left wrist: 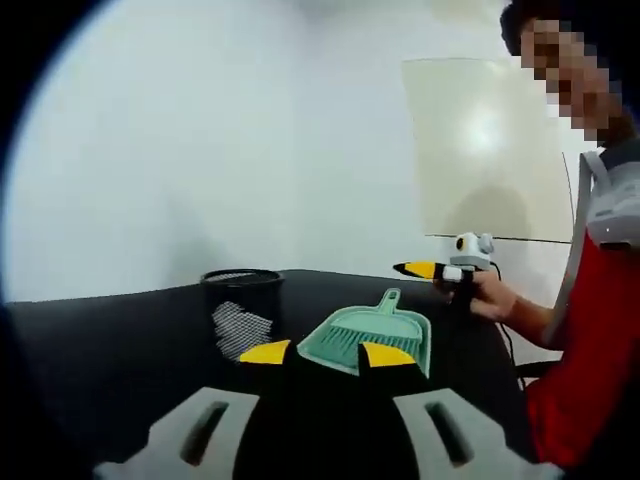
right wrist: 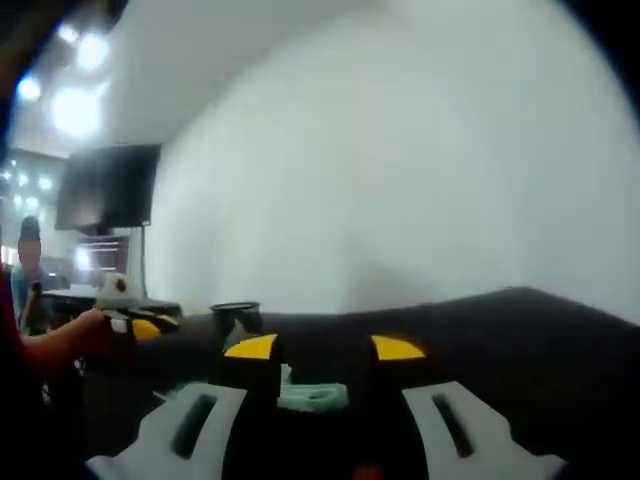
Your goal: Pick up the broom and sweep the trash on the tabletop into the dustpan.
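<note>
Overhead, both tongs [left wrist: 326,353] [right wrist: 324,347] hang spread above the dustpan [left wrist: 372,340] beside the mesh bin [left wrist: 240,312].

Worktop [left wrist: 110,340]: black, matte. On it in the left gripper view: black mesh bin [left wrist: 240,312] standing upright, crumpled white paper showing through its mesh. Just beside the bin sits a teal dustpan [left wrist: 410,335] with a teal hand broom [left wrist: 352,340] lying in it, handle pointing away from the camera. Right gripper view is blurred: same dark worktop [right wrist: 520,340], bin [right wrist: 236,315] far back, a pale teal shape [right wrist: 310,396], can't tell which part.
</note>
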Tool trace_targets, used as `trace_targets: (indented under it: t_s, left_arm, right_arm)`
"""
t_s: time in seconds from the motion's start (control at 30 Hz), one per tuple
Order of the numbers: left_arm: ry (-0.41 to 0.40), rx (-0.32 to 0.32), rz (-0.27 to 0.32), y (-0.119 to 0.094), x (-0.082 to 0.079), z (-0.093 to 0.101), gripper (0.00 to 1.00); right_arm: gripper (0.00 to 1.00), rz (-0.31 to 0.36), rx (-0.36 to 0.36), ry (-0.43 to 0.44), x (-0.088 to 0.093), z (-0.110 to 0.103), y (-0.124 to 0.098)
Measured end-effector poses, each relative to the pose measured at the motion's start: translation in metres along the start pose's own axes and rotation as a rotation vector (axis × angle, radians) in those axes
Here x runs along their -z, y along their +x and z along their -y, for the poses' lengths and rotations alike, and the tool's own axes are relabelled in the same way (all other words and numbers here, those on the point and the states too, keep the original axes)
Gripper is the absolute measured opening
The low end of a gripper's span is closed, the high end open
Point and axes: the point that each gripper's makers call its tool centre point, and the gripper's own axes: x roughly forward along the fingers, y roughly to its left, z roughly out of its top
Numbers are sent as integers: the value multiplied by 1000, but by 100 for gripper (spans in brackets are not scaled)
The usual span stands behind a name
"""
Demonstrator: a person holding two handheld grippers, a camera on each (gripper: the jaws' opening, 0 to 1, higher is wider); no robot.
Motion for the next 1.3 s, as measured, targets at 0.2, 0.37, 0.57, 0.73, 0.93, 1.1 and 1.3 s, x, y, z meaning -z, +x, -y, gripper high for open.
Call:
trace_targets:
  t_s: [0.2,0.37,0.57,0.73,0.93,1.1,1.3]
  left_arm:
    - [17,-79,43,-23,-6,-14,24]
    - [11,-160,78,-38,-8,-27,24]
    - [-19,-218,121,-42,-9,-36,24]
    - [-54,-228,130,-44,-6,-48,23]
    - [-57,-233,138,-44,-7,-48,22]
    - [-48,-231,129,-42,-5,-48,22]
    - [-50,-231,128,-41,-5,-49,22]
  right_arm:
    - [36,3,-97,-72,-3,-27,4]
    - [39,-32,-182,-67,5,-46,7]
    - [39,-25,-218,-56,5,-51,6]
    - [39,-22,-250,-61,5,-56,7]
    - [39,-26,-240,-83,8,-55,6]
    - [39,-24,-242,-25,8,-48,6]
    - [39,-18,-236,5,8,-46,7]
